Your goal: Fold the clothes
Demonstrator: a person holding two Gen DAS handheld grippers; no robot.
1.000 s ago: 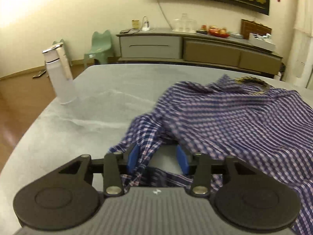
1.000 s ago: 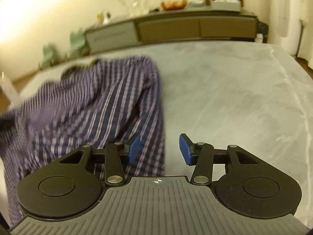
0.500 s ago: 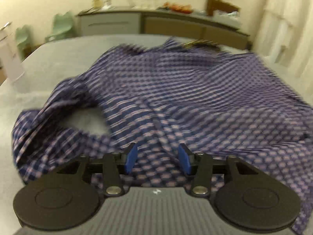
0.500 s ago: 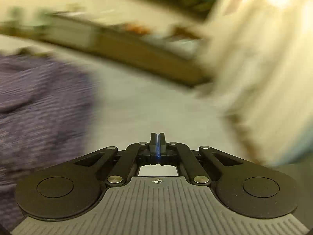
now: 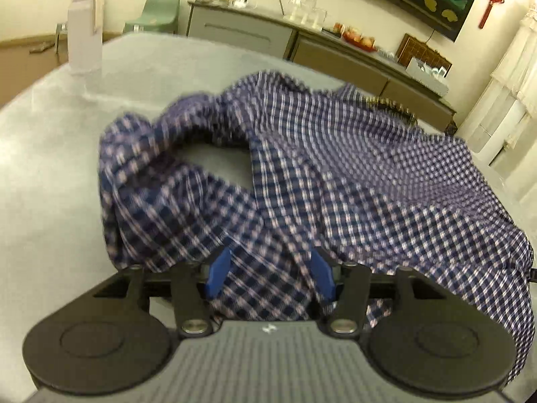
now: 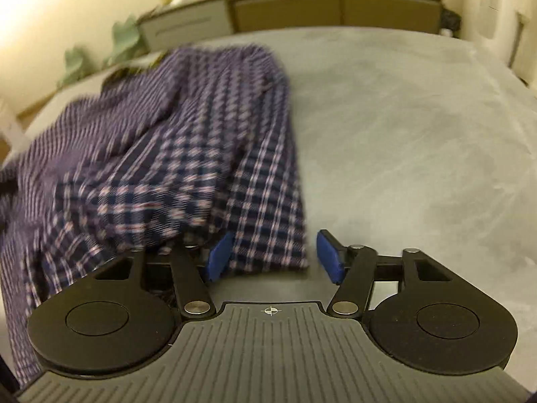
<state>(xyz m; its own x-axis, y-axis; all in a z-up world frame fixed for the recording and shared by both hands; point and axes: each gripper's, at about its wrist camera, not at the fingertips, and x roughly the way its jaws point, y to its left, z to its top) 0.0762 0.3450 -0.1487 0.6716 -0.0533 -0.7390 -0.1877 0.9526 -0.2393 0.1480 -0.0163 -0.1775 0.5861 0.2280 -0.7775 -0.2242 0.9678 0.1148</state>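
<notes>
A blue-and-white checked shirt (image 5: 335,174) lies crumpled on the grey worktop (image 5: 50,174), spread from near the middle toward the near edge, with its collar end toward the far edge and a bunched sleeve curling round a bare patch of worktop on the side nearest the white bottle (image 5: 84,30). That bottle stands upright near the far left corner, apart from the cloth. The left tool (image 5: 270,275) is low over the near part of the shirt with its jaws partly apart; they have just been opening. Checked fabric fills the gap between its blue pads (image 5: 218,272), but the pads stand clear on each side and do not pinch it. The right tool (image 6: 273,257) is at the shirt's right-hand border, where a narrow strip of the cloth ends on the worktop. Its jaws are also partly apart and have just been opening from a closed position; the strip's end lies in the gap, close against the left pad (image 6: 220,255), while the right pad is clear over bare worktop, so nothing is gripped. Beyond the worktop's far edge a long low sideboard (image 5: 241,33) stands against the wall, with a green plastic chair (image 5: 157,10) beside it.
</notes>
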